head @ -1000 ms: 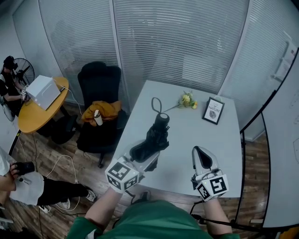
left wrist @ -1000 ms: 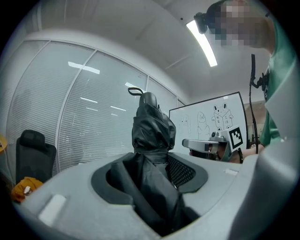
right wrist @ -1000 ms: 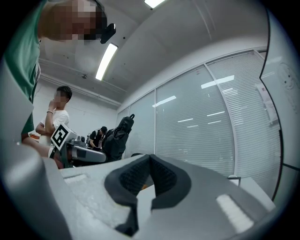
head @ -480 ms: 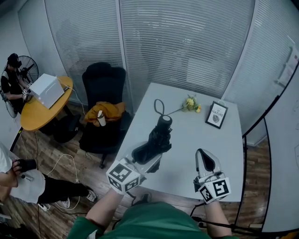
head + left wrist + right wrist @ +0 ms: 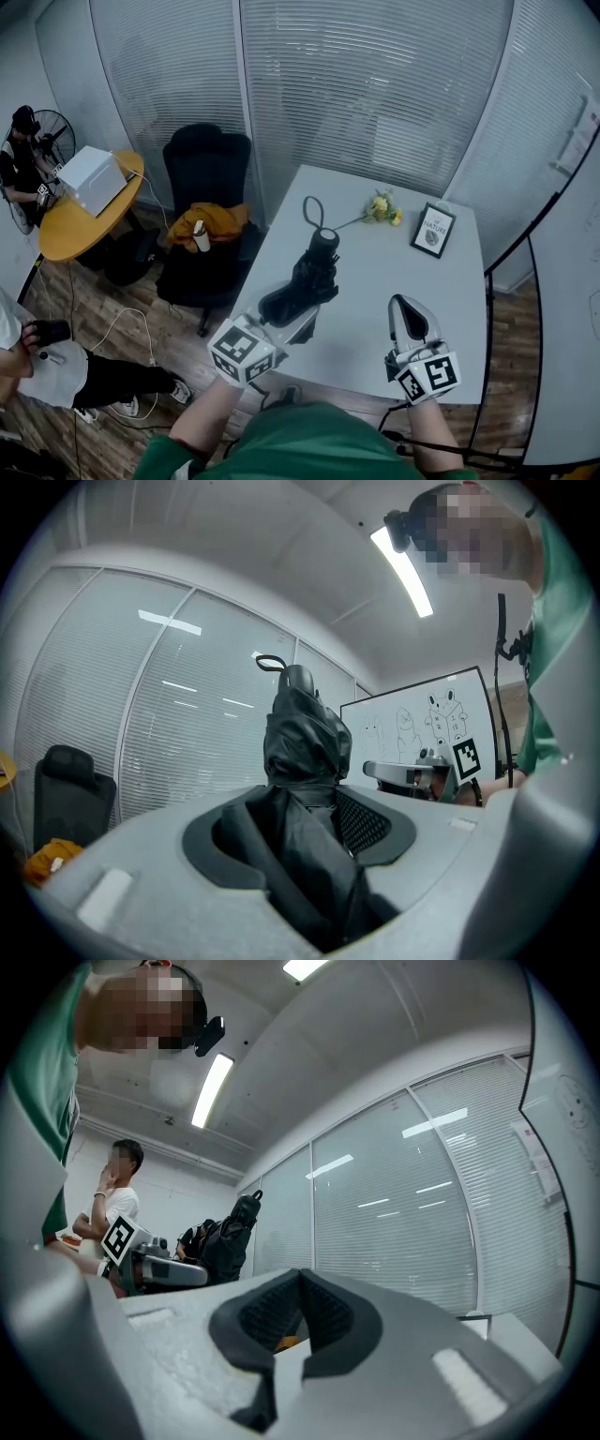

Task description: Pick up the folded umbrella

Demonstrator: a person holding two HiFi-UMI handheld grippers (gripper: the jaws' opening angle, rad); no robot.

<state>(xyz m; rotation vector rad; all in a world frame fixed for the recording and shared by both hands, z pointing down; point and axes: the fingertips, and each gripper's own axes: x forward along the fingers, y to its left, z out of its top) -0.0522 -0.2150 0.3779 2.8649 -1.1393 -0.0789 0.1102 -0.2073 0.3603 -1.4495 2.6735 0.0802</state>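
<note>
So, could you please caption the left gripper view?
Left tongs clamped on the black folded umbrella, whiteboard behind.

Lower end of the umbrella (image 5: 314,267) buried between the jaws of the left gripper (image 5: 289,315), picture frame (image 5: 431,231) print too small to read, person (image 5: 54,377) cut by left edge.

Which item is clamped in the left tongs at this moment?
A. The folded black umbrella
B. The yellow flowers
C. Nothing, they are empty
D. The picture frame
A: the left gripper view shows the folded umbrella wedged between the left tongs, while the picture frame and yellow flowers stay on the table.
</note>
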